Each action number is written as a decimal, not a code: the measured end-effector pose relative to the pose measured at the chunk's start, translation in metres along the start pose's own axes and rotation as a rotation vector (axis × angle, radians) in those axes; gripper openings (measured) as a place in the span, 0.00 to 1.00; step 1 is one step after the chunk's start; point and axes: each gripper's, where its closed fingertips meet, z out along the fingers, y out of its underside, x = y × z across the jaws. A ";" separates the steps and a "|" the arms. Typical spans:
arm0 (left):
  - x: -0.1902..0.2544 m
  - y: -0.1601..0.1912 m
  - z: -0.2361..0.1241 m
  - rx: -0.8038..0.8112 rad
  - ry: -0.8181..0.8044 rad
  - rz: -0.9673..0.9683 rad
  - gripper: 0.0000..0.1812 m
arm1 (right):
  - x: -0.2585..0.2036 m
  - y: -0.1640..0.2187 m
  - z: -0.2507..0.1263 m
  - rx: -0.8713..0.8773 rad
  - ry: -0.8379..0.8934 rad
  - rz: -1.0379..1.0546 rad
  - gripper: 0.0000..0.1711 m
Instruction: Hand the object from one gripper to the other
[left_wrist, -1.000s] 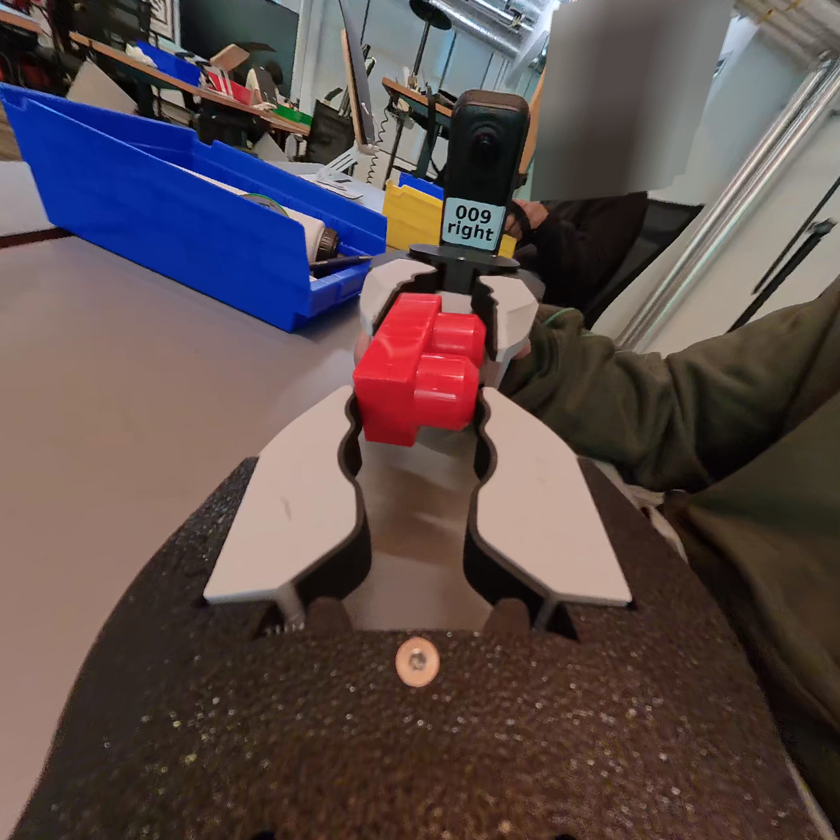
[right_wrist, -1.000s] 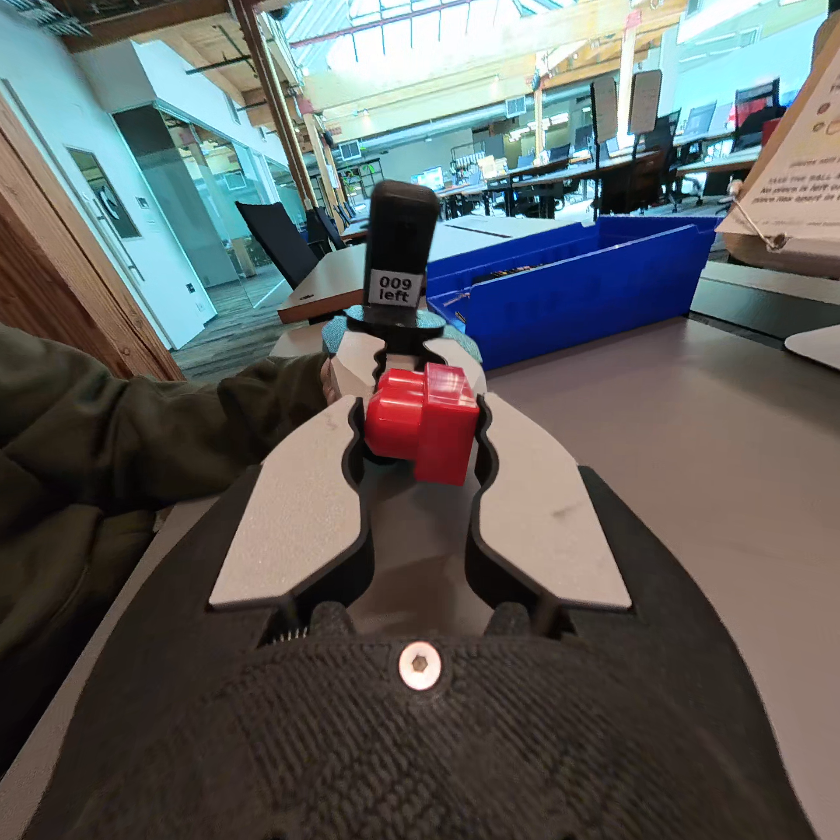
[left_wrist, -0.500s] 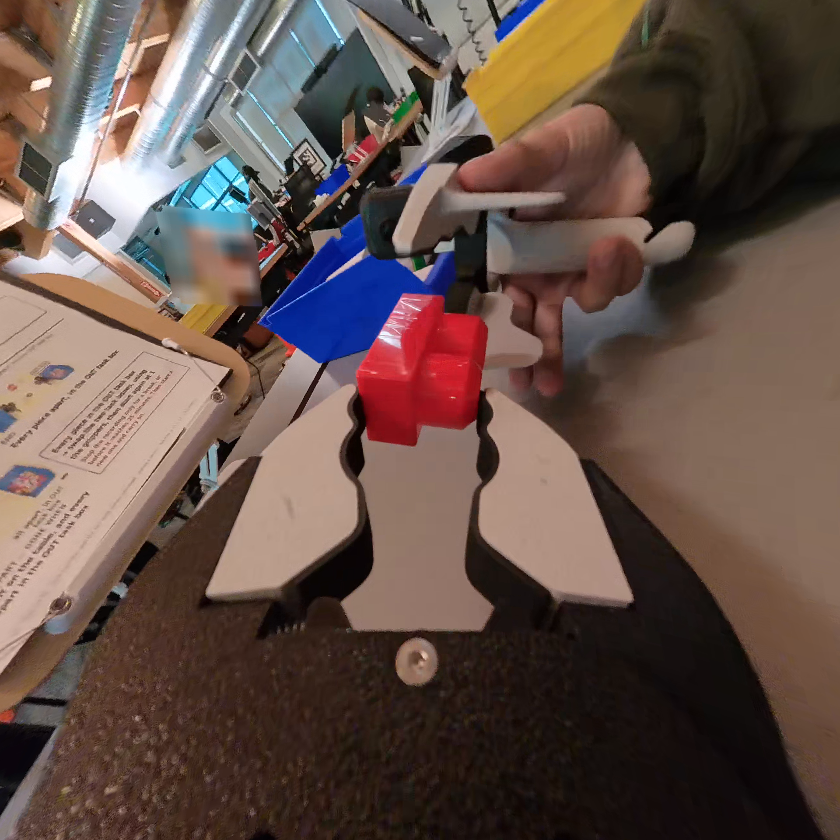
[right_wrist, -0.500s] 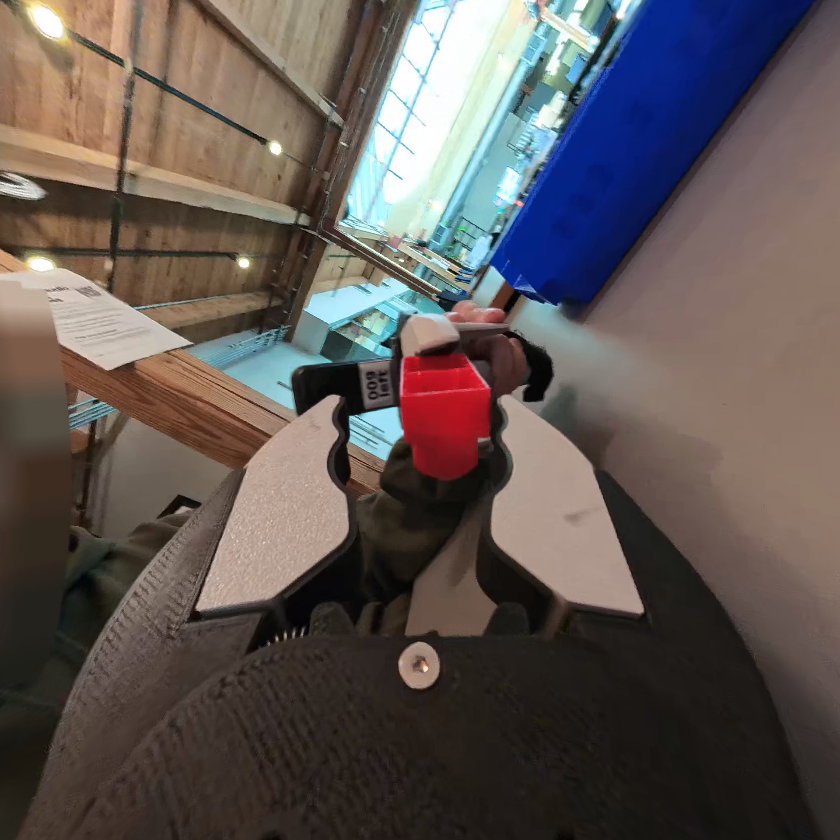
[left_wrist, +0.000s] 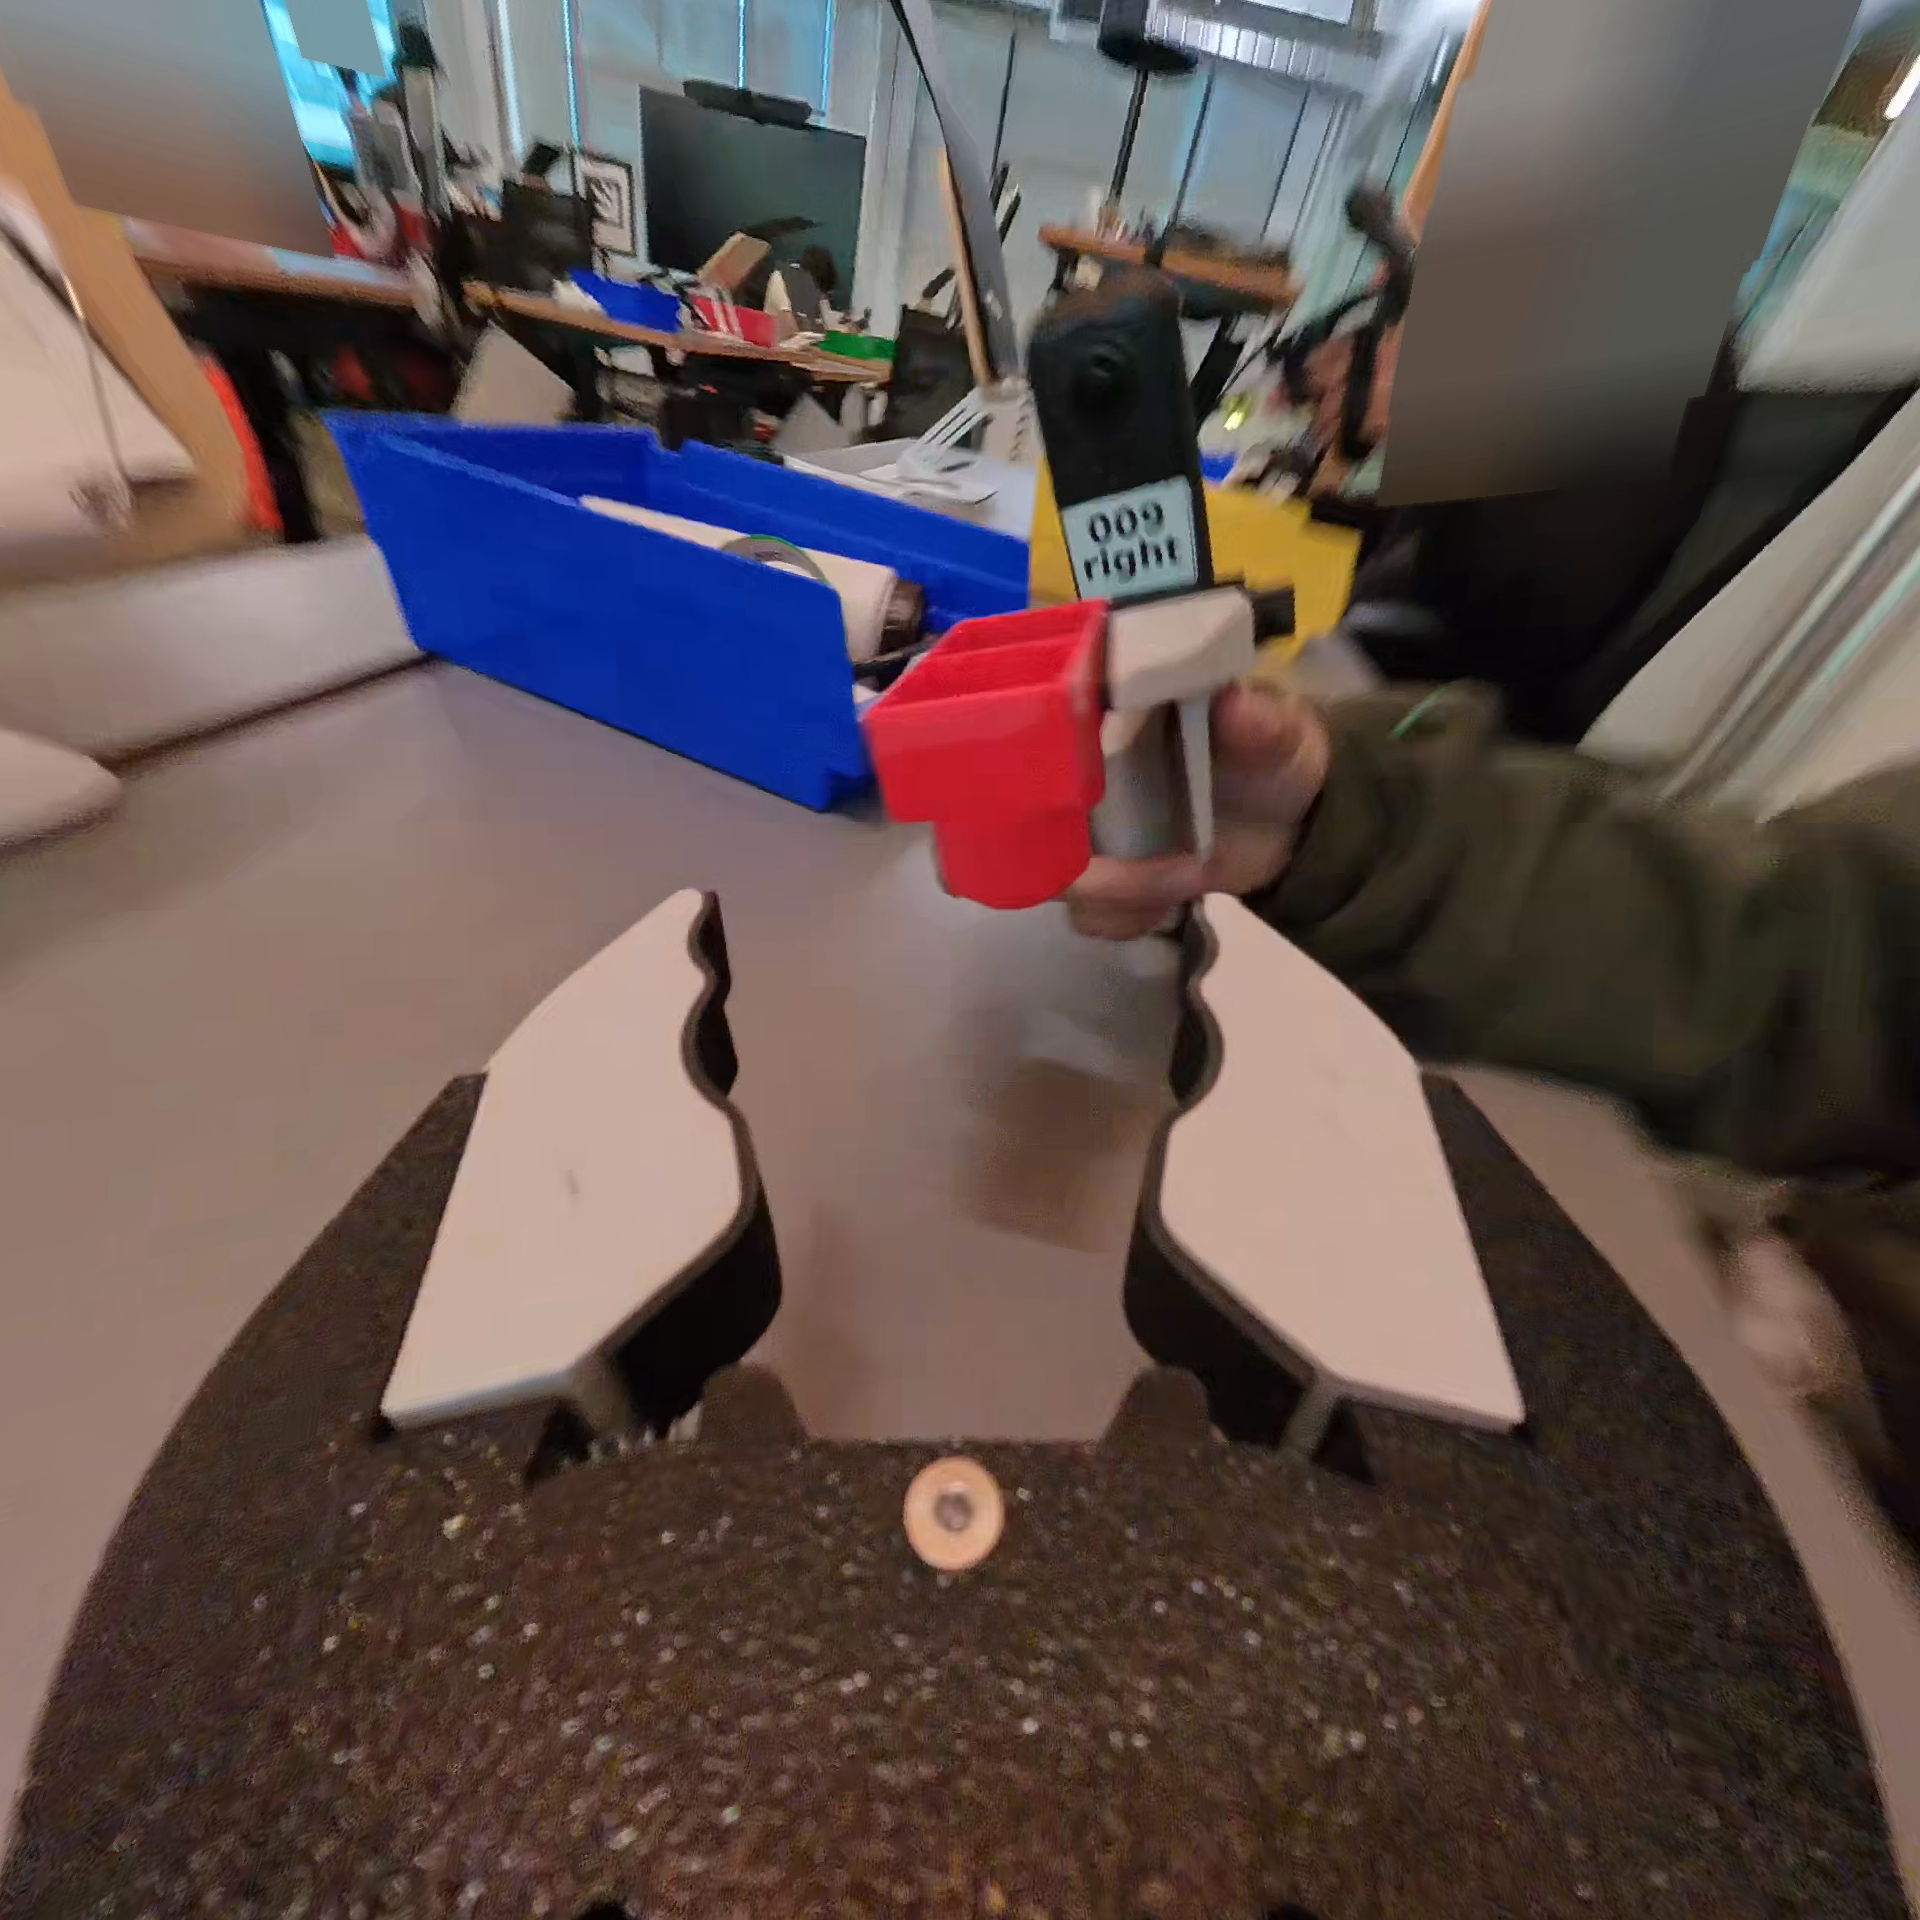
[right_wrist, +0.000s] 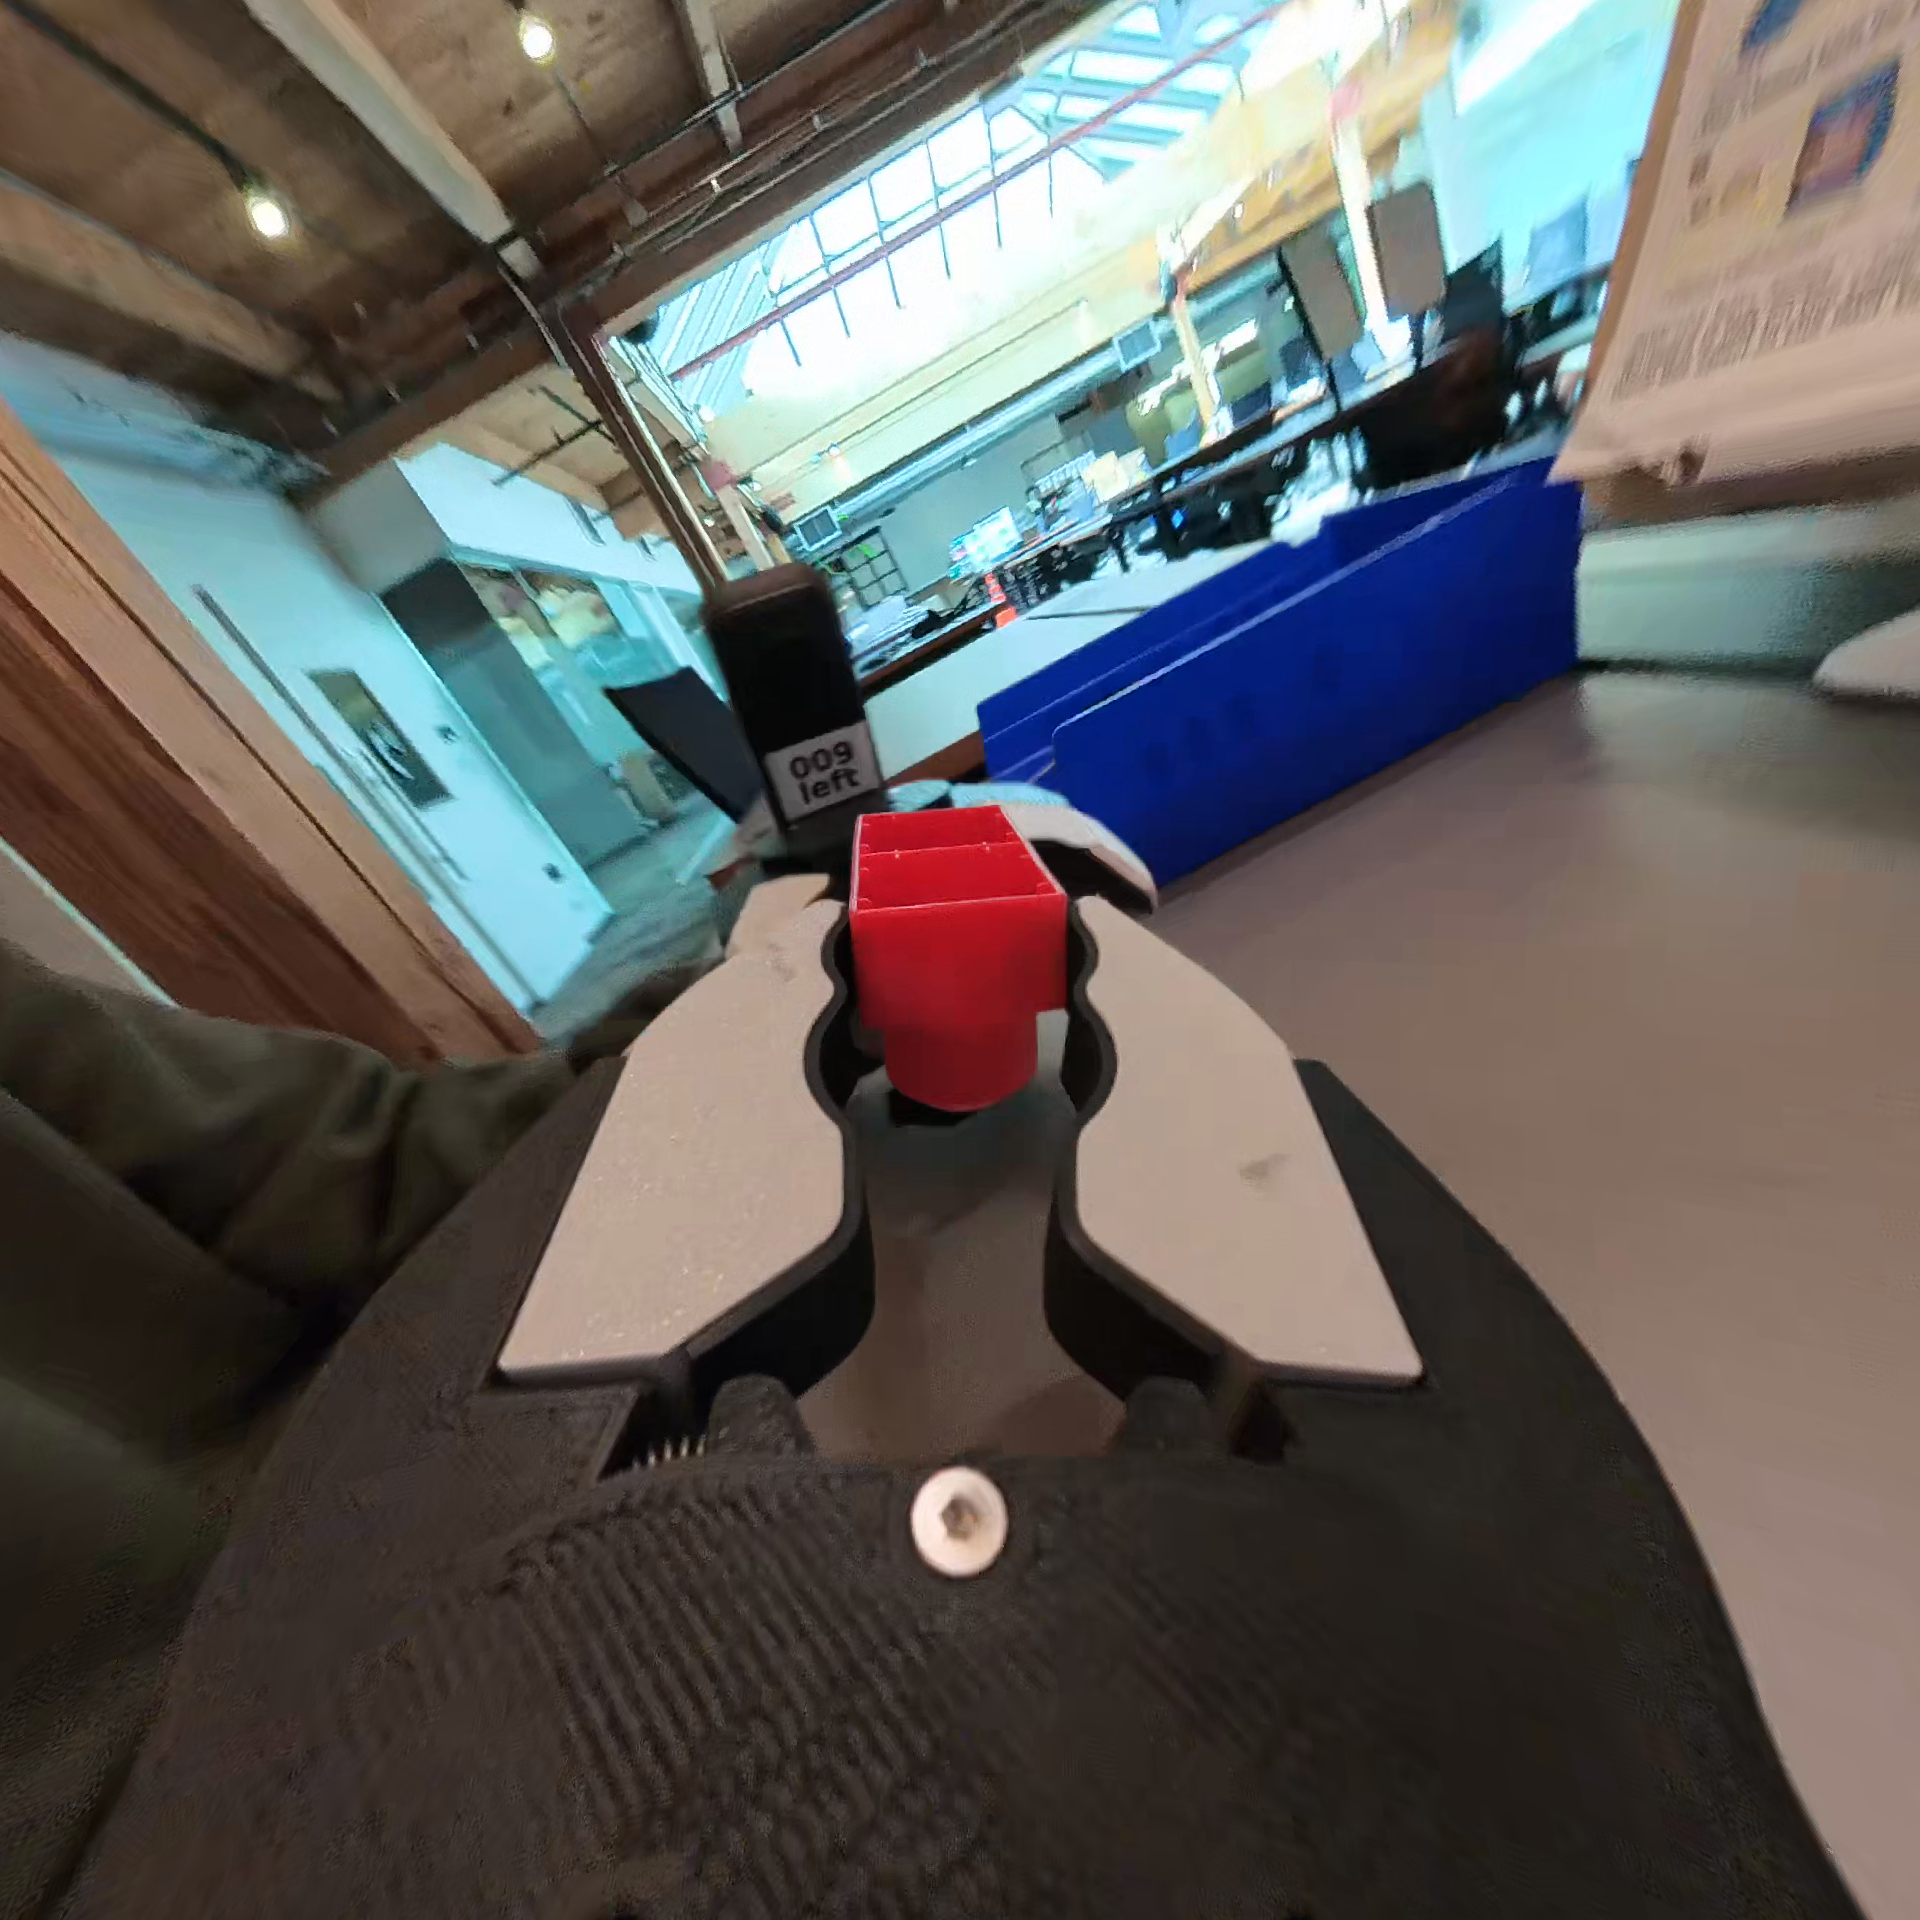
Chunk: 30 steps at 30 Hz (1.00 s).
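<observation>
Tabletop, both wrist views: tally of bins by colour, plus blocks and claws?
Blue bin: 1
Yellow bin: 1
Red block: 1, held in the right claw
Claws: 2; the left claw is open and holds nothing
Total: 5
</observation>
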 end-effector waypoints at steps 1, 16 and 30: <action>0.000 -0.003 -0.001 0.027 0.041 -0.113 0.45 | -0.002 -0.002 -0.001 0.001 0.012 -0.078 0.22; 0.012 -0.003 -0.002 0.037 0.079 0.077 0.20 | -0.010 0.016 0.010 -0.113 0.037 -0.281 0.22; -0.023 -0.021 -0.008 0.204 -0.058 -0.222 0.20 | 0.026 -0.001 0.001 -0.061 0.506 -0.811 0.24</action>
